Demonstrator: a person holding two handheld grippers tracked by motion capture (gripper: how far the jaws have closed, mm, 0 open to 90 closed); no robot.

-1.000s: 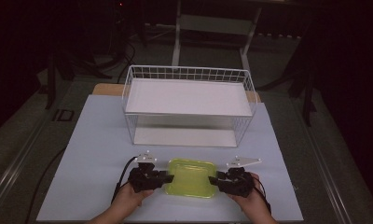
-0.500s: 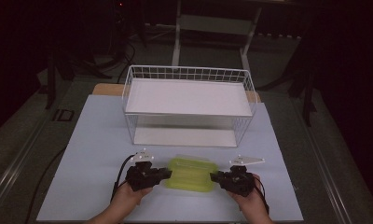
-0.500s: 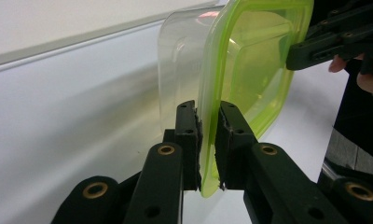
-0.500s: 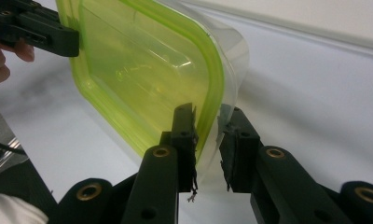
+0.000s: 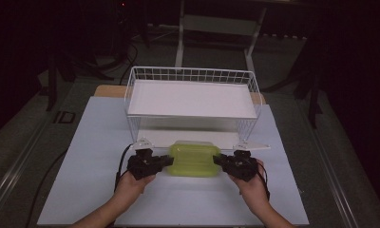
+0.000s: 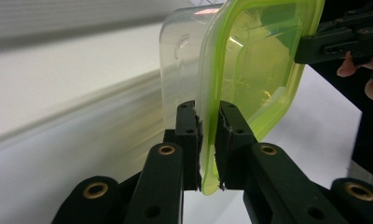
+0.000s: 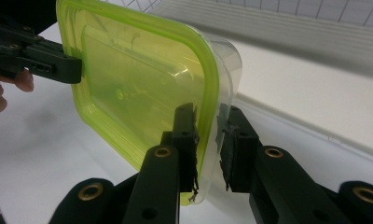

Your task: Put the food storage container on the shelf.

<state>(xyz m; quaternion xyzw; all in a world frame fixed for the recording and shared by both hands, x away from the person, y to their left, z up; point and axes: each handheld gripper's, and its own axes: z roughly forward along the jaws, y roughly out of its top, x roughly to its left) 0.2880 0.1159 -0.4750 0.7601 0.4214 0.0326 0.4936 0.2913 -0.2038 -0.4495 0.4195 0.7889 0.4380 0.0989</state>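
- The lidded food container [image 5: 194,158], clear tub under a yellow-green lid, sits near the table's [image 5: 83,190] near edge, just in front of the white wire rack [image 5: 192,97].
- The left gripper [image 5: 156,163] is clamped on its left rim, the right gripper [image 5: 224,163] on its right rim.
- Opposite grips likely keep it level for a two-handed carry, perhaps toward the rack.

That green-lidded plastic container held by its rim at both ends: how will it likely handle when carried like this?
The container looks empty through its clear walls, so probably light. The left gripper and right gripper pinch only the thin lid rim, which may flex or slip. Smooth plastic suggests a slippery hold; uneven grips could tilt it.
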